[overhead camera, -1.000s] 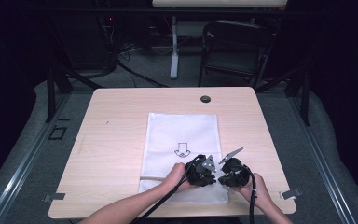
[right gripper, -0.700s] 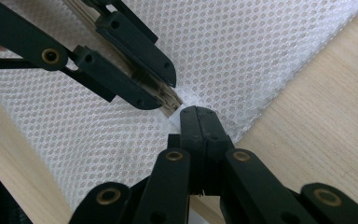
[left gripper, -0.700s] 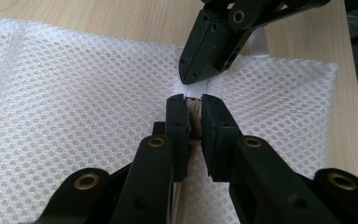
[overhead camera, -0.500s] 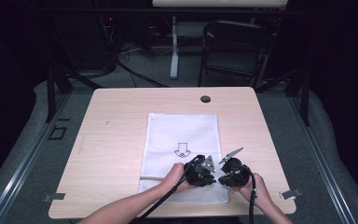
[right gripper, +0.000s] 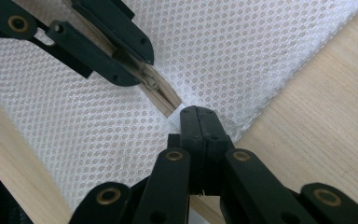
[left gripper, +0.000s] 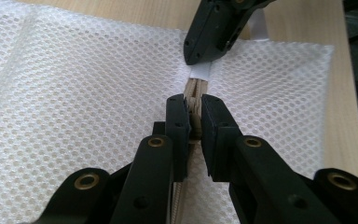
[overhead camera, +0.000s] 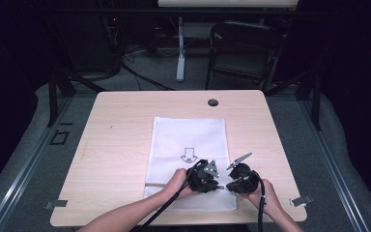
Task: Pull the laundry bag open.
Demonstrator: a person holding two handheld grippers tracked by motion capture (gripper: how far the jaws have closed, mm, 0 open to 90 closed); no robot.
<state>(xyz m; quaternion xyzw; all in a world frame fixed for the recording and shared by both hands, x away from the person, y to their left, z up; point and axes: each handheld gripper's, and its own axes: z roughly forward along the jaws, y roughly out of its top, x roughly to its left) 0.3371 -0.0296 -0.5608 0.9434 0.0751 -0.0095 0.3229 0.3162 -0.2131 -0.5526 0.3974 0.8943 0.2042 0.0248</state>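
High view: white mesh bag (overhead camera: 188,145), arrow printed, flat on the wooden surface (overhead camera: 121,145); contents not discernible; both grippers meet at its near edge, unchanged from earlier frames.
Left gripper view: left gripper (left gripper: 193,116) fingers narrow, pinching the tan zipper (left gripper: 196,93).
Right gripper view: right gripper (right gripper: 198,122) fingers closed on the white end tab (right gripper: 176,115).

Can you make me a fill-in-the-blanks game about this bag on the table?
1. The white mesh bag lies on a ____ table.
2. The left gripper pinches the bag's ____.
3. The right gripper is ____ on a white tab.
4. An ____ is printed on the bag.

Missing words: wooden; zipper; shut; arrow
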